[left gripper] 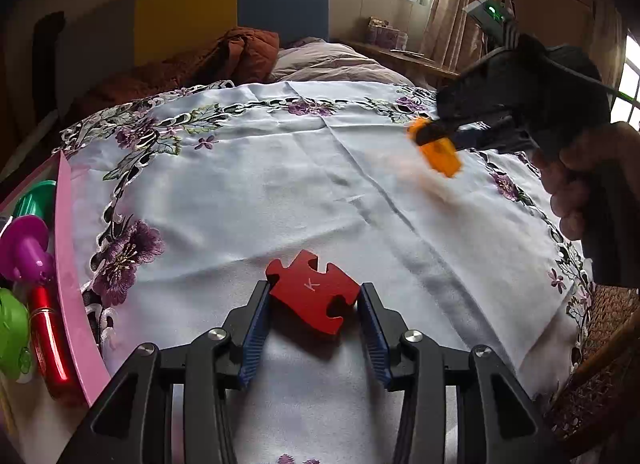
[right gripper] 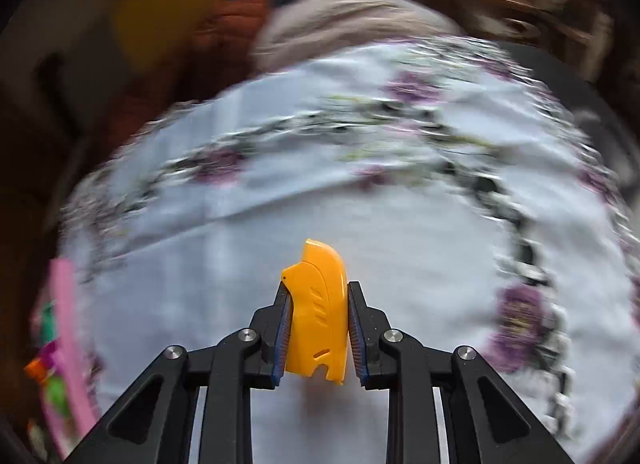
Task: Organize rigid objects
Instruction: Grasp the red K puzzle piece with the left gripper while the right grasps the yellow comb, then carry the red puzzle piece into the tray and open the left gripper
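Note:
A red wooden jigsaw piece marked K sits between the blue pads of my left gripper, which is shut on its two sides just over the white cloth. In the right wrist view my right gripper is shut on a yellow-orange plastic piece that stands on edge between the pads. The left wrist view shows the same right gripper at the far right of the table, held by a hand, with the orange piece blurred at its tip above the cloth.
A pink tray at the table's left edge holds a magenta toy, a green one and a red cylinder. The flower-embroidered white cloth covers the table. A wicker chair stands at the right, a bed behind.

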